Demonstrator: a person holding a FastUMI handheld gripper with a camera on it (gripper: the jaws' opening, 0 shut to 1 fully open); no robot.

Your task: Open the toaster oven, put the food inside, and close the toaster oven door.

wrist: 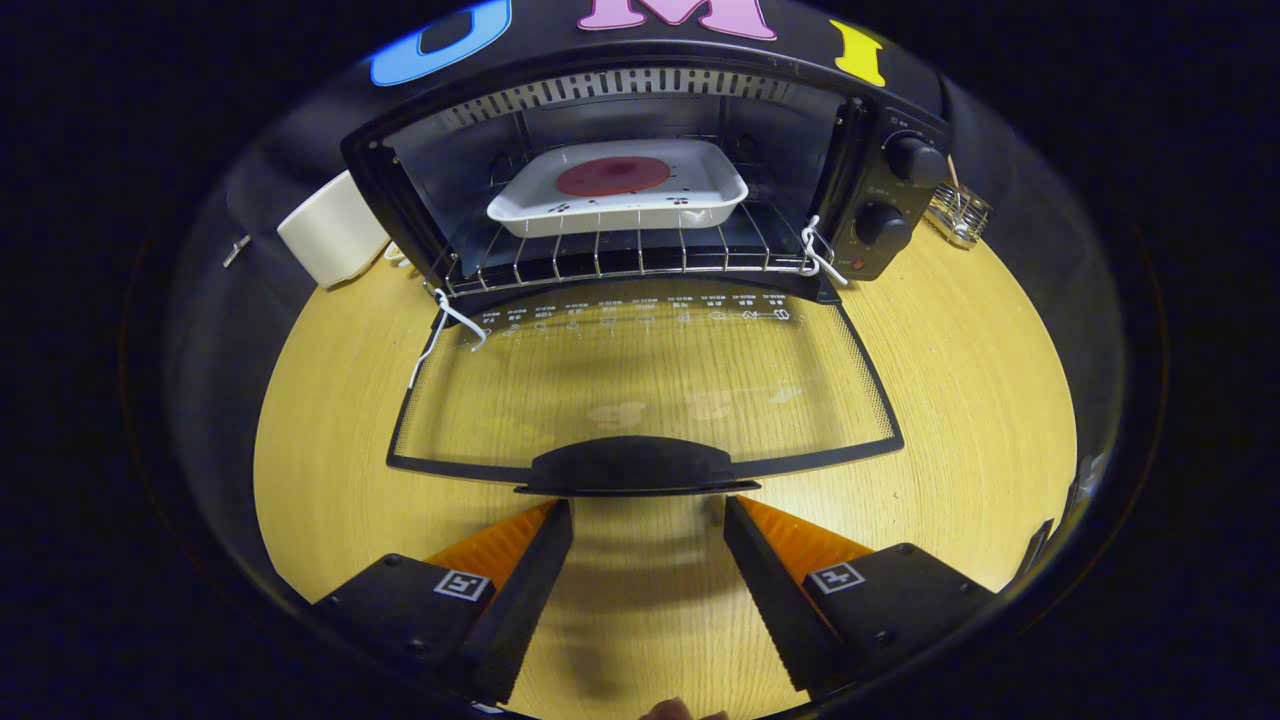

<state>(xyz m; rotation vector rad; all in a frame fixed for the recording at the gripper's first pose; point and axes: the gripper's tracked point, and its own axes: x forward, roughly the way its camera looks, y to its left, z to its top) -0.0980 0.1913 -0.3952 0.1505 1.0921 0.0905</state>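
Note:
A black toaster oven (880, 190) stands on the wooden table beyond my fingers. Its glass door (640, 385) hangs fully open and lies flat toward me. The door's black handle (630, 466) is just ahead of my fingertips. Inside, a white square dish (700, 195) with a dark red round of food (613, 176) rests on the wire rack (620, 258). My gripper (648, 510) is open, with its black fingers (540, 580) spread wide and nothing between them. The tips sit just short of the handle.
A white box-like container (330, 235) stands left of the oven. A small wire basket (958, 212) sits to its right, behind the control knobs (915, 160). White cords (440, 330) hang at both door hinges. Bare wooden table (980, 400) lies on either side of the door.

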